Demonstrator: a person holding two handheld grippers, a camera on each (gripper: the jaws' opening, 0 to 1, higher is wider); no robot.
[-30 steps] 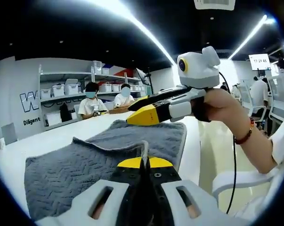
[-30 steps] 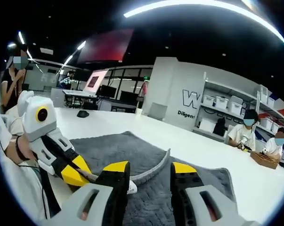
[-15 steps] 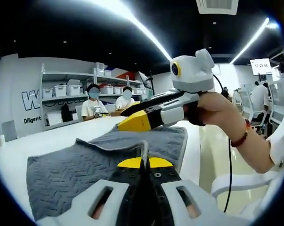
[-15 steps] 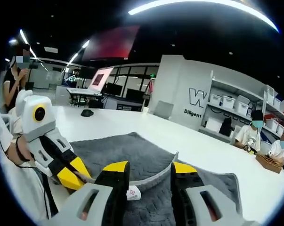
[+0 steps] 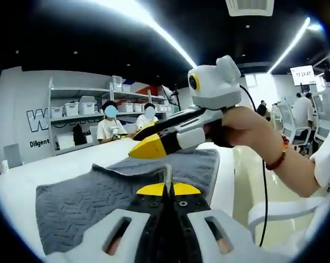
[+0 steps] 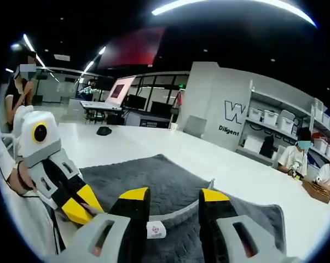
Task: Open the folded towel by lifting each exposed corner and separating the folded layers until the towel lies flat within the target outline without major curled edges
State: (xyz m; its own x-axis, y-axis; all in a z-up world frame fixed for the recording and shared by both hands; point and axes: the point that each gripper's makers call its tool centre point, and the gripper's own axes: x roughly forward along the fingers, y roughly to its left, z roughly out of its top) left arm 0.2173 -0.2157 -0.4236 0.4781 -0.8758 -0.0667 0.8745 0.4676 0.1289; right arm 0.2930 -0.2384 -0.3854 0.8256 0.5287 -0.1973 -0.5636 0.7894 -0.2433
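In the left gripper view the left gripper has its yellow-tipped jaws pressed together on a raised hem of the grey towel, which stands up thin between the tips. The towel lies on the white table with its long axis running away from the camera toward the far edge, one layer folded over along a ridge. Above its far part the right gripper comes in from the right, held by a hand.

In the right gripper view the right gripper has its jaws spread – a pale towel edge crosses the gap, and a small white label hangs there (its red print is too small to read). The left gripper pinches the towel's near-left edge. On the far wall, large letters begin "W" with "Diligent" below, probably cut off by shelving.
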